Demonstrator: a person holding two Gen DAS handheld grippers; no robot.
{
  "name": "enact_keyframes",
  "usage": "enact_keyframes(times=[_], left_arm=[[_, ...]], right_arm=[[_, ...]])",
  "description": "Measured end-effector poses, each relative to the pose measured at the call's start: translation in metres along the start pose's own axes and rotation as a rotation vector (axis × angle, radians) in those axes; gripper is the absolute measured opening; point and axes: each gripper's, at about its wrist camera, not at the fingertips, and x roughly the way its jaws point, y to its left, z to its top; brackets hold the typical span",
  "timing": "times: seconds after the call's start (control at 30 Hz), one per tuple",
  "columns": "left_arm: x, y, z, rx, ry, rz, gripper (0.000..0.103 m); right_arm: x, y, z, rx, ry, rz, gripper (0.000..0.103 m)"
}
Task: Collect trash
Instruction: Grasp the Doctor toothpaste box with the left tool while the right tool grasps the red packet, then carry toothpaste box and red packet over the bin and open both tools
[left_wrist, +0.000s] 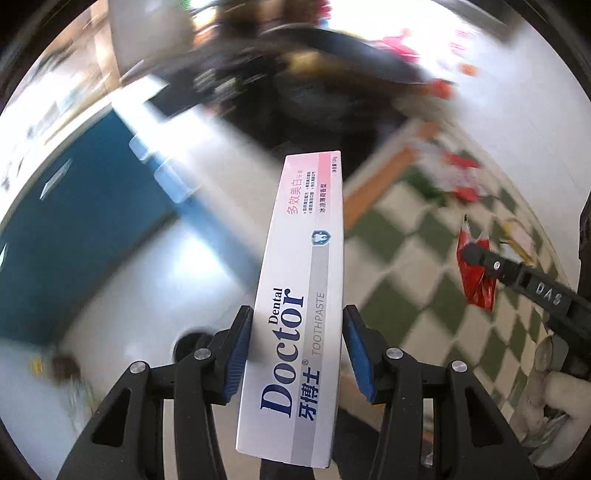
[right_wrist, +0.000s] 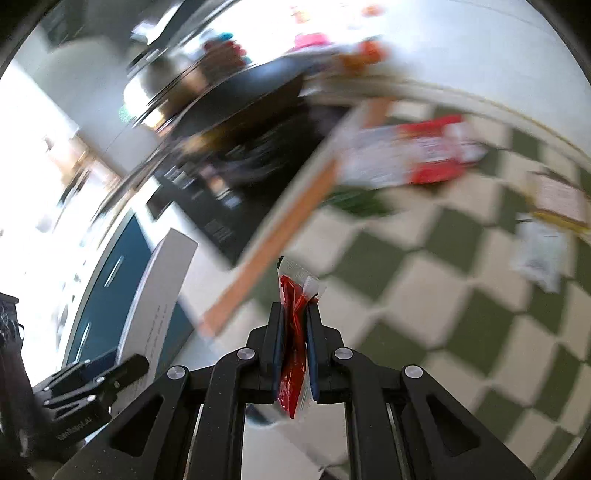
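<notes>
Trash fills both hands: a long white cardboard toothpaste box (left_wrist: 295, 306) stands lengthwise in the left gripper (left_wrist: 297, 332), blue pads pressed on its narrow sides; the right gripper (right_wrist: 295, 332) is nearly shut on a crumpled red plastic sachet (right_wrist: 293, 339); more wrappers (right_wrist: 413, 155) lie on the green-and-cream checked tablecloth (right_wrist: 461, 295); both pieces are likely bound for a bin.

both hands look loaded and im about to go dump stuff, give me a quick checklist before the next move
1. Left gripper fingers on both long sides of the toothpaste box: ok.
2. Right gripper fingers shut on the red sachet: ok.
3. Both items lifted off the checkered tablecloth: ok.
4. Bin or bag location: cannot tell, background blurred.
5. Table cleared: not ok, a red and white packet and other wrappers remain.
</notes>
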Motion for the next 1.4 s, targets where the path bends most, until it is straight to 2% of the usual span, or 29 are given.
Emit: enact_keyframes(times=[0.17, 0.27, 0.37, 0.5, 0.63, 0.8, 0.93, 1.03, 1.1, 1.17, 1.27, 1.3, 1.33, 1.37, 1.4], left_arm=[[0.026, 0.111, -0.063, -0.220, 0.099, 0.035, 0.045], [0.073, 0.171, -0.107, -0.356, 0.181, 0.027, 0.045], [0.134, 0.215, -0.146, -0.444, 0.262, 0.000, 0.045], [0.251, 0.261, -0.199, -0.512, 0.395, -0.010, 0.045], [0.364, 0.294, -0.241, -0.584, 0.496, -0.061, 0.045], [0.457, 0.328, -0.267, -0.652, 0.545, -0.102, 0.045], [0.493, 0.344, -0.274, -0.667, 0.555, -0.105, 0.045], [0.509, 0.348, -0.284, -0.667, 0.568, -0.105, 0.045], [0.513, 0.351, -0.286, -0.667, 0.574, -0.100, 0.046], [0.516, 0.353, -0.286, -0.676, 0.581, -0.056, 0.048], [0.506, 0.357, -0.285, -0.716, 0.545, -0.022, 0.048], [0.501, 0.358, -0.284, -0.724, 0.531, -0.012, 0.055], [0.493, 0.358, -0.284, -0.728, 0.519, -0.001, 0.061], [0.485, 0.360, -0.282, -0.731, 0.502, 0.010, 0.069], [0.477, 0.360, -0.280, -0.729, 0.479, 0.028, 0.070]], right_arm=[[0.079, 0.090, -0.055, -0.131, 0.130, 0.083, 0.012], [0.137, 0.125, -0.096, -0.205, 0.192, 0.091, 0.012], [0.215, 0.143, -0.148, -0.289, 0.279, 0.056, 0.011], [0.327, 0.137, -0.221, -0.330, 0.420, 0.011, 0.011], [0.436, 0.115, -0.285, -0.321, 0.541, -0.006, 0.011], [0.527, 0.099, -0.329, -0.313, 0.609, 0.011, 0.011], [0.575, 0.097, -0.355, -0.352, 0.636, 0.006, 0.011], [0.596, 0.098, -0.364, -0.382, 0.646, -0.002, 0.011], [0.604, 0.100, -0.373, -0.395, 0.649, -0.008, 0.011], [0.609, 0.097, -0.373, -0.404, 0.660, -0.019, 0.012], [0.616, 0.098, -0.377, -0.419, 0.693, -0.033, 0.015], [0.617, 0.098, -0.378, -0.428, 0.703, -0.043, 0.016], [0.617, 0.098, -0.378, -0.433, 0.708, -0.045, 0.022], [0.615, 0.099, -0.378, -0.445, 0.709, -0.049, 0.033], [0.613, 0.101, -0.377, -0.460, 0.704, -0.060, 0.041]])
